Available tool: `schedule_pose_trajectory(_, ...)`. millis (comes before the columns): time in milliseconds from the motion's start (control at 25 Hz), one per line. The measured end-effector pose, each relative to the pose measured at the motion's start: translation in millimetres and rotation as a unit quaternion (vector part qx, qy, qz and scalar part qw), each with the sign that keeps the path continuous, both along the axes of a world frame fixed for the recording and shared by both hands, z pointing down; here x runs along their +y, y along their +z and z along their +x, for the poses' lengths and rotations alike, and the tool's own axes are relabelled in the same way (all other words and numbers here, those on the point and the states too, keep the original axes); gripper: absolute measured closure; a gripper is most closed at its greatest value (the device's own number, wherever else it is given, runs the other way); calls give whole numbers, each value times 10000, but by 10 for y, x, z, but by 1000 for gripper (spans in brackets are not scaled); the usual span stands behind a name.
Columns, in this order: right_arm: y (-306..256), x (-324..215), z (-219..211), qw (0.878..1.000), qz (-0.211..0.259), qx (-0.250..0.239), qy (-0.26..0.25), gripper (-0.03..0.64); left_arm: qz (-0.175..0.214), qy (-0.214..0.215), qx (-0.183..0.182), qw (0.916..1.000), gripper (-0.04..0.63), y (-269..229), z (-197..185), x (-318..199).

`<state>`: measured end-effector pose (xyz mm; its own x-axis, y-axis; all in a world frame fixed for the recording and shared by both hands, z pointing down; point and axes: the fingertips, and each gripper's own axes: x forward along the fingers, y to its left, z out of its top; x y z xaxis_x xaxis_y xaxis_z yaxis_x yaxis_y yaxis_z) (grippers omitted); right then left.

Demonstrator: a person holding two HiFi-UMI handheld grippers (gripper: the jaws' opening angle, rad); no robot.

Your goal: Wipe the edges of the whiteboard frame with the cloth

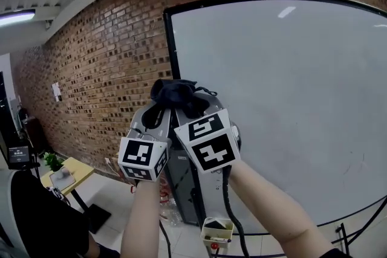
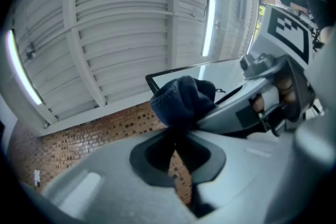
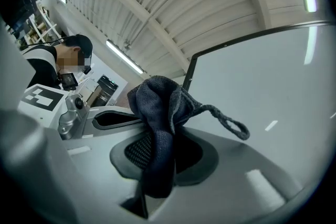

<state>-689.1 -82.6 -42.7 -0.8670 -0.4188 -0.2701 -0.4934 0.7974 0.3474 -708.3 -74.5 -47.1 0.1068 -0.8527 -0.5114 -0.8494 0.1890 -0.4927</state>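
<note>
Cloth [image 1: 177, 96]: one, dark blue, bunched, with a thin hanging loop [image 3: 231, 124]. It is held up in front of the brick wall [image 1: 103, 57], just left of the whiteboard's upper left corner. Whether it touches the frame cannot be told.

Whiteboard [image 1: 278, 99]: one, white, mounted on the brick wall. Its black frame [image 1: 170, 45] shows a left edge and a top edge meeting at a rounded corner.

Left gripper [image 2: 176, 139]: one, jaws closed on the lower fold of the cloth, with a sliver of brick showing below the pinch.

Right gripper [image 3: 157, 152]: one, jaws clamped on the same cloth, which hangs down between the dark ribbed pads.

Marker cubes: two, side by side, the left [image 1: 143, 158] lower than the right [image 1: 207, 143].

Pose: both forearms [image 1: 272, 208] are raised and converge, the gripper tips meet under the cloth, and both point up toward the ceiling.

Room: open board surface lies to the right, bare brick to the left and the ribbed ceiling above. Below left stands a small yellow table [image 1: 75, 171] with a potted plant [image 1: 53, 160]. One person [image 3: 52, 68] stands behind.
</note>
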Motion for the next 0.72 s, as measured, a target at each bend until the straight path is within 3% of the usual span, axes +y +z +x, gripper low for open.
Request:
schedule_pose_trajectory(520, -1103, 77, 210, 9937, 863, -640, 330, 535, 634, -152, -727, 9952, 592, -1146, 225, 35)
schedule_pose_trajectory(720, -1404, 142, 286, 9843, 1535, -527, 690, 535, 802, -174, -870, 9928, 592, -1418, 274, 69)
